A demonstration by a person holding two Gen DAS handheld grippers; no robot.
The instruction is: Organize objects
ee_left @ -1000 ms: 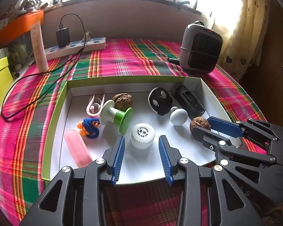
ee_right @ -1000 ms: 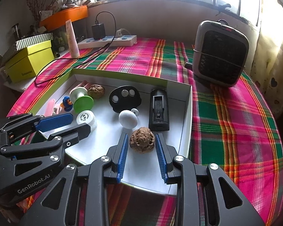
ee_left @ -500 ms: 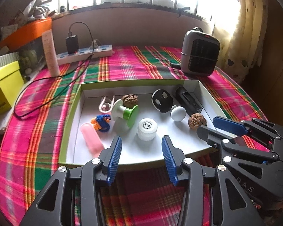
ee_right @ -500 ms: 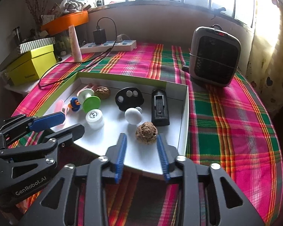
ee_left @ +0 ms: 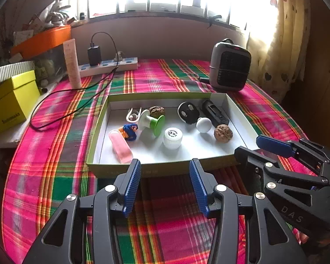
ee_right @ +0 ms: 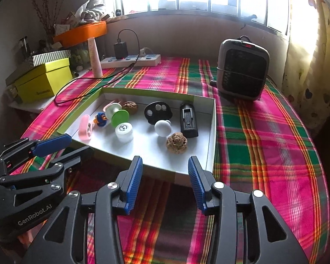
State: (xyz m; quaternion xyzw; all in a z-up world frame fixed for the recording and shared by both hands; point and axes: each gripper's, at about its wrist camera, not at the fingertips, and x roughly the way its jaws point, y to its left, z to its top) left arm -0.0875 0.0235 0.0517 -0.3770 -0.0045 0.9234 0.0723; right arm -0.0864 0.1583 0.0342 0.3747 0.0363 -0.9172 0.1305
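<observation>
A shallow green-rimmed white box (ee_left: 239,114) (ee_right: 211,132) on the plaid table holds several small items: two walnuts (ee_left: 223,133) (ee_right: 176,142), a white knob (ee_left: 204,125) (ee_right: 162,128), a white cap (ee_left: 173,137) (ee_right: 124,132), a green-and-white spool (ee_left: 153,122) (ee_right: 117,112), a pink tube (ee_left: 120,146), a blue-orange toy (ee_left: 128,131), a black round piece (ee_left: 188,115) (ee_right: 158,112) and a black clip-like device (ee_left: 214,114) (ee_right: 188,120). My left gripper (ee_left: 165,171) is open and empty in front of the box's near wall. My right gripper (ee_right: 165,169) is open and empty, also outside the near wall.
A grey heater (ee_left: 230,66) (ee_right: 243,66) stands at the back right. A power strip (ee_left: 109,66) with a charger and trailing black cable lies at the back. A pink bottle (ee_left: 72,63), a yellow box (ee_left: 10,101) and an orange tray (ee_left: 41,39) are at the left.
Both grippers have pulled back out of the box toward me. The right gripper has left the near walnut, which lies in the box. Both stay open.
</observation>
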